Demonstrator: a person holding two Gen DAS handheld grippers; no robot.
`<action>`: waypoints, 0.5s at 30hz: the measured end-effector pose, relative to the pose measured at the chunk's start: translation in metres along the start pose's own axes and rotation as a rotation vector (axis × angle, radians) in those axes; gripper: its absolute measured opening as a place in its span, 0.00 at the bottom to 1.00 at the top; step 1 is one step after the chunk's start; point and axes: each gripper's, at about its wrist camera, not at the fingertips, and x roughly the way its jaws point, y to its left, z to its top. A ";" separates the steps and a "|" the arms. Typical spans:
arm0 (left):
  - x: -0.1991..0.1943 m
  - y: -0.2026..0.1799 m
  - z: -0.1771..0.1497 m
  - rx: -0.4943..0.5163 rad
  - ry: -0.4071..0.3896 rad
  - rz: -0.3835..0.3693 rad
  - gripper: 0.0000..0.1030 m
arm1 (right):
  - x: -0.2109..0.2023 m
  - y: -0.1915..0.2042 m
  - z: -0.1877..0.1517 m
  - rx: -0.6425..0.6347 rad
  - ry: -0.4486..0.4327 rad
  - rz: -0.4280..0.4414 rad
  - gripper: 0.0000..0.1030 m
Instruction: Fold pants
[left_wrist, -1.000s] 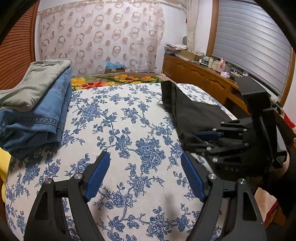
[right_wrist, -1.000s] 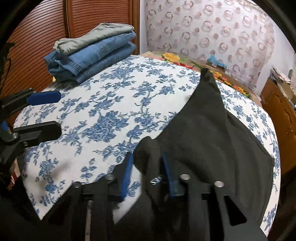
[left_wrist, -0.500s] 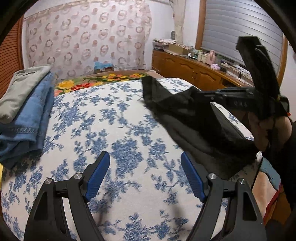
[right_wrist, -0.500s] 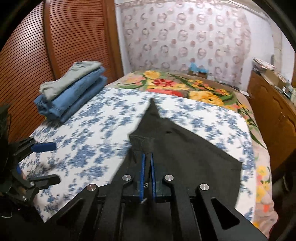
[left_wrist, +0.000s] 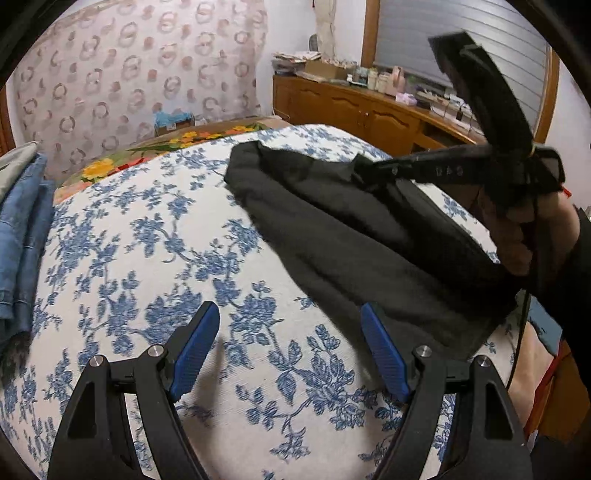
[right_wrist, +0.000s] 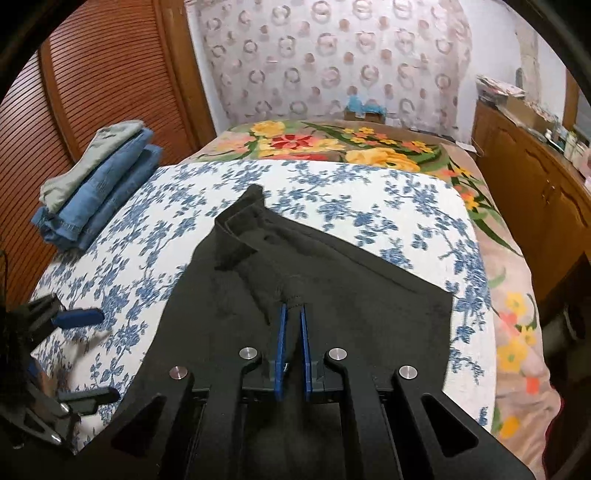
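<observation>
I see the bed with its blue-flower cover, black pants spread over its near right part, one bunched fold lifted off the cover. Folded jeans stack sits at the far left edge, well apart. My right tool is pinching that bunched fold; its jaws just eased a touch. My left tool is spread wide, nothing between the pads, above bare cover just beside the pants' edge.

Only blurred, mirrored characters show on the right gripper body; nothing legible.
</observation>
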 end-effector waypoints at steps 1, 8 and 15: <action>0.002 -0.001 0.000 0.001 0.006 -0.003 0.77 | -0.001 -0.002 0.000 0.005 -0.003 -0.010 0.14; 0.011 -0.009 0.002 0.012 0.045 -0.009 0.77 | -0.020 -0.012 -0.001 0.018 -0.032 -0.053 0.24; 0.017 -0.012 0.001 0.024 0.066 0.015 0.78 | -0.012 -0.007 -0.003 0.008 0.011 -0.011 0.24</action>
